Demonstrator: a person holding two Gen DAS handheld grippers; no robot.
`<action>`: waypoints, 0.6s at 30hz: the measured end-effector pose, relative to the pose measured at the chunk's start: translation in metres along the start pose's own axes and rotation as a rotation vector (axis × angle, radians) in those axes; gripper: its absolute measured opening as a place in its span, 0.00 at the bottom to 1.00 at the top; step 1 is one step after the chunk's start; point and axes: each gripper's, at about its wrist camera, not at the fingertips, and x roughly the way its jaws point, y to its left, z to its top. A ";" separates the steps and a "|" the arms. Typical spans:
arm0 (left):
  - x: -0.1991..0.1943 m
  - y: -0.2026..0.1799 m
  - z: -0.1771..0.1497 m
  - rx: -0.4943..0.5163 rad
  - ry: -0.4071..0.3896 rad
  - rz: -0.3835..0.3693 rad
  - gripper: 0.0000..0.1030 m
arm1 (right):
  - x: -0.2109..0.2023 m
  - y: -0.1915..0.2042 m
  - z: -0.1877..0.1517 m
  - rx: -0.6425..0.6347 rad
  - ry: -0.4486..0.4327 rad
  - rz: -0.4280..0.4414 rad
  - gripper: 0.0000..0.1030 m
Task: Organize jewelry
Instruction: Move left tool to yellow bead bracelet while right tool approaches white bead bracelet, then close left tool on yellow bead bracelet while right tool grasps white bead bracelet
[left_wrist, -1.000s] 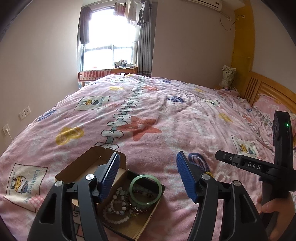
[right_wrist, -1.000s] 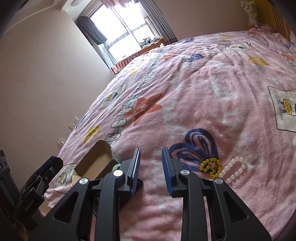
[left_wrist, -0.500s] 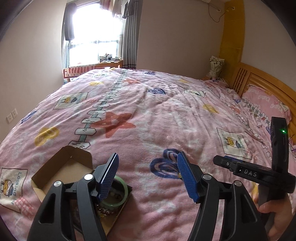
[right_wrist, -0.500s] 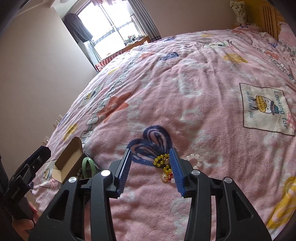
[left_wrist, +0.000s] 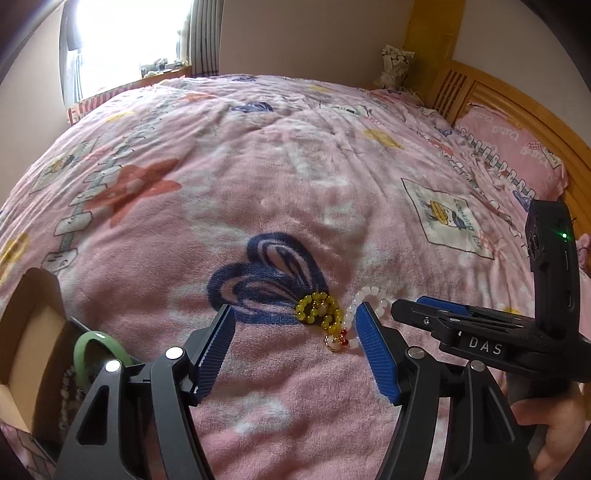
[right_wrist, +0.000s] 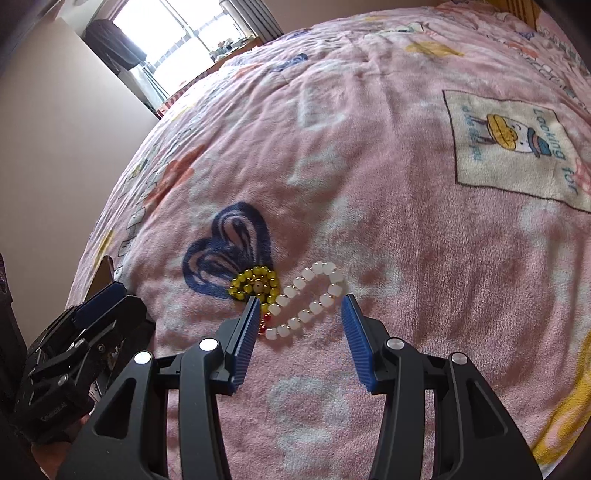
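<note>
A yellow bead bracelet (left_wrist: 318, 309) (right_wrist: 255, 282) lies coiled on the pink blanket at the edge of a blue heart print. A white bead bracelet (right_wrist: 314, 295) (left_wrist: 364, 295) touches it on the right, with small red beads where they meet. My right gripper (right_wrist: 301, 304) is open just above the blanket, the white bracelet between its blue pads and untouched. My left gripper (left_wrist: 295, 314) is open too, its fingers framing the yellow bracelet from slightly nearer. At far left a cardboard box (left_wrist: 26, 354) holds a green bangle (left_wrist: 94, 349) and bead strings.
The pink printed blanket (left_wrist: 295, 166) covers the whole bed. A wooden headboard (left_wrist: 476, 92) and pink pillow (left_wrist: 513, 147) are at the far right, a window at the far left. The right gripper (left_wrist: 406, 308) and a hand (left_wrist: 554, 435) crowd the left view's right side.
Both grippers have dropped and swung from the box toward the two bracelets. The right jaws have spread wider and now straddle the white bracelet. The box has slid to the left view's edge.
</note>
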 end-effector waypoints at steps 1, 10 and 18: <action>0.006 0.000 0.000 0.005 0.009 -0.010 0.66 | 0.003 -0.004 -0.001 0.016 0.006 0.008 0.44; 0.062 0.002 -0.002 -0.025 0.086 -0.058 0.66 | 0.027 -0.020 -0.004 0.071 0.039 0.030 0.41; 0.083 0.008 -0.004 -0.068 0.069 -0.067 0.66 | 0.032 -0.024 -0.003 0.085 0.015 0.047 0.37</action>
